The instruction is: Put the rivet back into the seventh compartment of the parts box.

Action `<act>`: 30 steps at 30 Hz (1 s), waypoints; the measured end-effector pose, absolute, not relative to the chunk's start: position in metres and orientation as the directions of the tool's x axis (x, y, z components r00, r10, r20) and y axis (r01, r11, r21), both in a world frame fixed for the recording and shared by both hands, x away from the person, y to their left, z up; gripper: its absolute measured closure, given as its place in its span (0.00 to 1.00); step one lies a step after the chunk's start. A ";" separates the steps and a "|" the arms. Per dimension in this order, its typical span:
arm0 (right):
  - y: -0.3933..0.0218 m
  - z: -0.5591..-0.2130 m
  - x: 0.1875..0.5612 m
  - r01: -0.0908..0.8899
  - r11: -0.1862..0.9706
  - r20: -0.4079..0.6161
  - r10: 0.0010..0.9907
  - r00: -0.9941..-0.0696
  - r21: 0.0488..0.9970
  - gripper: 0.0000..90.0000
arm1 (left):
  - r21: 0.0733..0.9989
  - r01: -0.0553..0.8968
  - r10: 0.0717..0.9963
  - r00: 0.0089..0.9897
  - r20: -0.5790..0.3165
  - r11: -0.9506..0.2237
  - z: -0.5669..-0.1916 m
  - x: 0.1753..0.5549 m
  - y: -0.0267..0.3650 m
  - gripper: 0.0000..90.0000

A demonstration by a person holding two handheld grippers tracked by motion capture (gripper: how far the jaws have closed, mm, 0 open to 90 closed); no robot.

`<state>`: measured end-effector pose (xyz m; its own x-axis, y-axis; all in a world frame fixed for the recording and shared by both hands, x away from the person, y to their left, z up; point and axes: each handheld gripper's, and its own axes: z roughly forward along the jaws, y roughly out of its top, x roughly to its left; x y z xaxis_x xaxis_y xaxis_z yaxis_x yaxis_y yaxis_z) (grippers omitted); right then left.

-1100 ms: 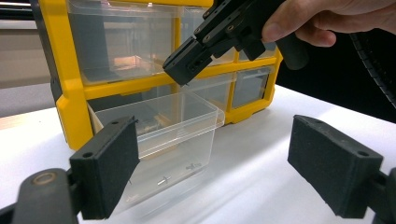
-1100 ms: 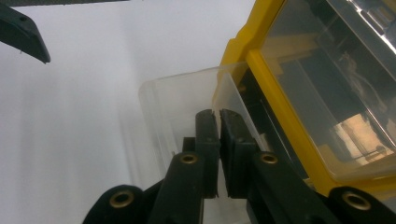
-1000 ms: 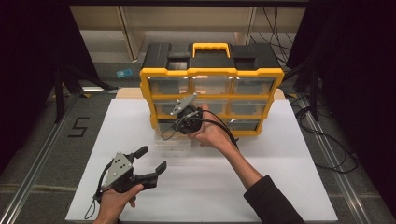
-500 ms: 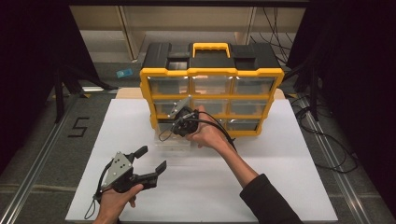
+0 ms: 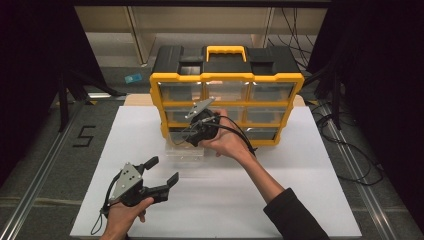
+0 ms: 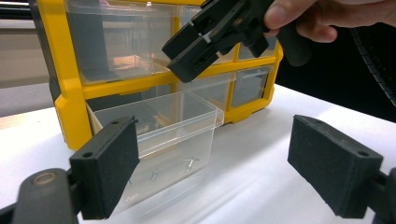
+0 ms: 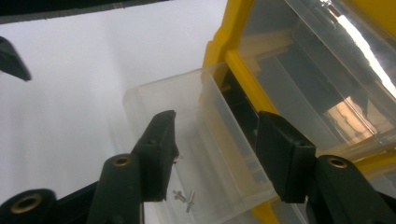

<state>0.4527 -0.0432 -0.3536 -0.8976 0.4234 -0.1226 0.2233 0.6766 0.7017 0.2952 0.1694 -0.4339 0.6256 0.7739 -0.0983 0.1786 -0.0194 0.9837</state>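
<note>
Above the pulled-out drawer (image 5: 184, 149), the right claw (image 5: 192, 136) tilts down, jaws just parted, empty; left claw (image 5: 161, 171) gapes.

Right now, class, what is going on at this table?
A person works with a gripper in each hand at a yellow organizer. Its bottom-left clear drawer is pulled out, with a few small screws inside. The right gripper hangs over the drawer; its fingers have just been opening, with nothing between them. The left gripper waits open above the table.
</note>
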 end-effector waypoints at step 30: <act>-0.107 -0.351 0.402 0.187 0.561 -0.099 0.440 -0.893 0.807 0.38 | 0.983 0.185 0.769 0.631 -0.104 -0.019 -0.434 0.295 0.169 0.18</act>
